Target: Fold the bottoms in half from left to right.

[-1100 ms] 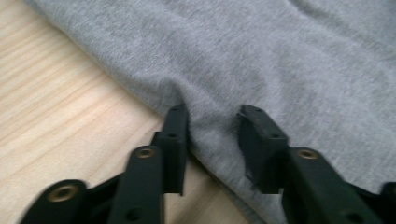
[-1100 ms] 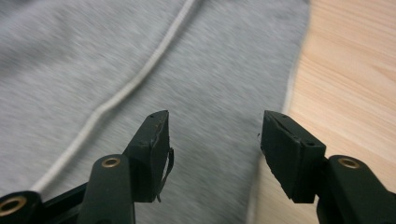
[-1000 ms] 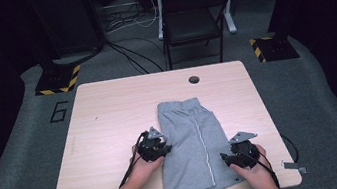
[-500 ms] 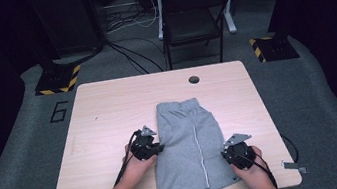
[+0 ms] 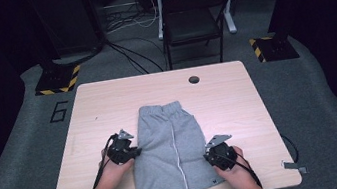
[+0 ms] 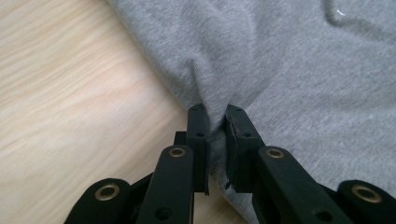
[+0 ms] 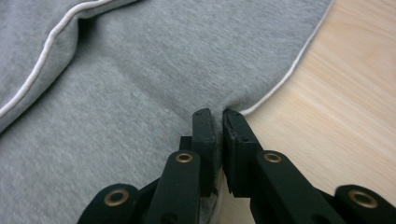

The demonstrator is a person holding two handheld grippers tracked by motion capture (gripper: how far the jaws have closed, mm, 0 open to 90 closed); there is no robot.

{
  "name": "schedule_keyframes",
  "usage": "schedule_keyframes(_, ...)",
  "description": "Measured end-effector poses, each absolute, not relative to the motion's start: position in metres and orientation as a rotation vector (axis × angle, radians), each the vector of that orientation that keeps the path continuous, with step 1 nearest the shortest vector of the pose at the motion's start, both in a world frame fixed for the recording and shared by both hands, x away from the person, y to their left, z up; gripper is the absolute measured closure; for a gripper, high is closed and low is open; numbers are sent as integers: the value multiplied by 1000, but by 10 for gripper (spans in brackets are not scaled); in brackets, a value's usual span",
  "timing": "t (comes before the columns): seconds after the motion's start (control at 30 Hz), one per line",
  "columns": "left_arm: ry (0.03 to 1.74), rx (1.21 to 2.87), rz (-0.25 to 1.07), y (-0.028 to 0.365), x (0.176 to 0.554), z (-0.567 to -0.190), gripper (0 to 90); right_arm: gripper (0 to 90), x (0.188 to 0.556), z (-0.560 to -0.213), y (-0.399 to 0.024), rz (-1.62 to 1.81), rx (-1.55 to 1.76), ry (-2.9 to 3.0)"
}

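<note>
Grey shorts (image 5: 172, 149) with white piping lie flat on the wooden table (image 5: 237, 94), waistband toward the far side. My left gripper (image 5: 135, 152) is at their left edge, shut on a pinch of the grey cloth (image 6: 280, 60); the fabric puckers up between the jaws of the left gripper (image 6: 215, 112). My right gripper (image 5: 211, 155) is at the shorts' right edge, shut on the piped hem. In the right gripper view the shorts (image 7: 140, 79) bunch into the right gripper (image 7: 217, 114), and the white piping (image 7: 285, 74) curves to the jaws.
A round cable hole (image 5: 193, 79) sits near the table's far edge. A black folding chair (image 5: 192, 15) stands behind the table. Bare wood lies left (image 6: 70, 93) and right (image 7: 345, 102) of the shorts. Cables trail from both grippers off the near edge.
Both grippers have slid toward the near edge along the shorts' sides, and the shorts now lie a little nearer and flatter.
</note>
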State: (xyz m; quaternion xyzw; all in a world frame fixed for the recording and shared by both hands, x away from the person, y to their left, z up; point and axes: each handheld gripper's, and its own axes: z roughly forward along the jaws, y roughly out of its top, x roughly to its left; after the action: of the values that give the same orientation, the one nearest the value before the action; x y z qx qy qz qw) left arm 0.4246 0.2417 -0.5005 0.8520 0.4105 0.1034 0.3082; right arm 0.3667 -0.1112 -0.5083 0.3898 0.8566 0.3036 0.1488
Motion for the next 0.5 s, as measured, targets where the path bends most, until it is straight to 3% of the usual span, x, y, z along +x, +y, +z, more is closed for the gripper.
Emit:
schedule_keyframes(0.4,1090,2225,249,259,423,-503,806,828,360,-508,-94,880,1086,2494)
schedule_keyframes(0.5,1105,2190,225,261,423,-502,737,698,357,-507,-95,889,1099,2456)
